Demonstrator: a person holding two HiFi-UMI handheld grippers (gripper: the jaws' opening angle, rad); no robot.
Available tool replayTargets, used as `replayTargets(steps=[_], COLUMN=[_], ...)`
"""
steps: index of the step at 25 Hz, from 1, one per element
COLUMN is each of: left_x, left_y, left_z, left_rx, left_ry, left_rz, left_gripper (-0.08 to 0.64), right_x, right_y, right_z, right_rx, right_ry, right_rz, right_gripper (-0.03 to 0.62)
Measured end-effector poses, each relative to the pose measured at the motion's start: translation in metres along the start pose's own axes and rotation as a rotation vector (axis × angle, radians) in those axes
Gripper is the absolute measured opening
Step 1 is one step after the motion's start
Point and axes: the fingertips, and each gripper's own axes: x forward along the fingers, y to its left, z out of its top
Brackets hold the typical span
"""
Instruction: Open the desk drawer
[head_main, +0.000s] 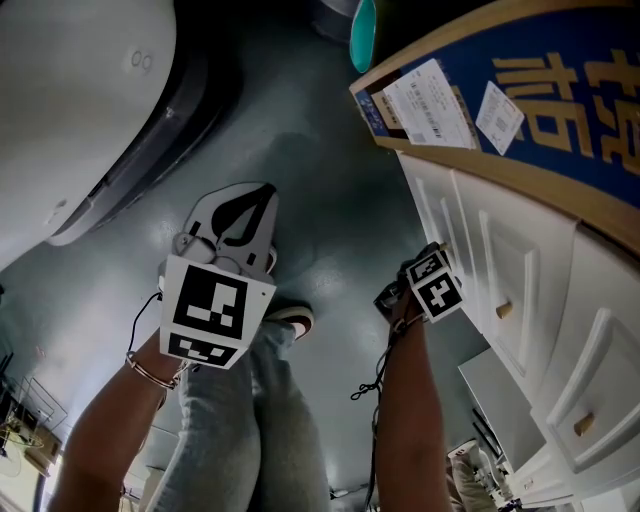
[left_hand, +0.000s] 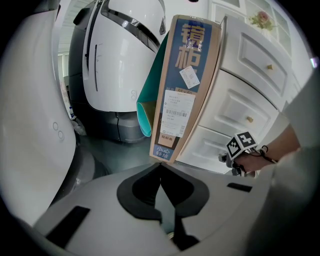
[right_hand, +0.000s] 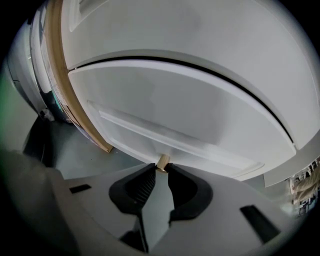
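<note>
The white desk's drawer front (right_hand: 165, 107) fills the right gripper view, with a small wooden knob (right_hand: 162, 162) at its lower edge. My right gripper (right_hand: 161, 169) has its two black tips pressed on either side of that knob. In the head view only its marker cube (head_main: 433, 281) shows, hard against the white drawers (head_main: 470, 250); the jaws are hidden behind it. My left gripper (left_hand: 160, 166) is shut with nothing in it. It hangs over the grey floor (head_main: 330, 190), well away from the desk.
A tall blue-printed cardboard box (head_main: 520, 95) leans against the desk beside the gripped drawer. Two more drawers carry wooden knobs (head_main: 505, 310). A large white rounded machine (head_main: 80, 110) stands at the left, a teal object (head_main: 363, 35) behind the box. The person's legs and shoe (head_main: 290, 318) are below.
</note>
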Motion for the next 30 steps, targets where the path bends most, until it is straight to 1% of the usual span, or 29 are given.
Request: replayTargets(steps=[4,11,20,30], left_x=[0.001,-0.001,-0.006,-0.015], left_y=[0.002,0.002,0.008,-0.003], left_z=[0.000,-0.002,-0.013,-0.021], left_rx=[-0.002,0.013,0.031,0.052], left_ry=[0.004,0.011,0.025,0.037], left_rz=[-0.002,-0.018,-0.030,-0.086], left_gripper=[0.018,0.018,0.018,0.018], right_x=[0.000,-0.005,-0.017,-0.036], right_y=[0.002,0.005,0.013,0.025], right_z=[-0.001,-0.008,-0.028,-0.060], right_rx=[-0.008,0.020,0.029,0.036], right_ry=[0.006,0.006,0.014,0.051], right_rz=[-0.002,-0.008,-0.015,-0.012], right_gripper=[0.084,0.083,0.083,0.083])
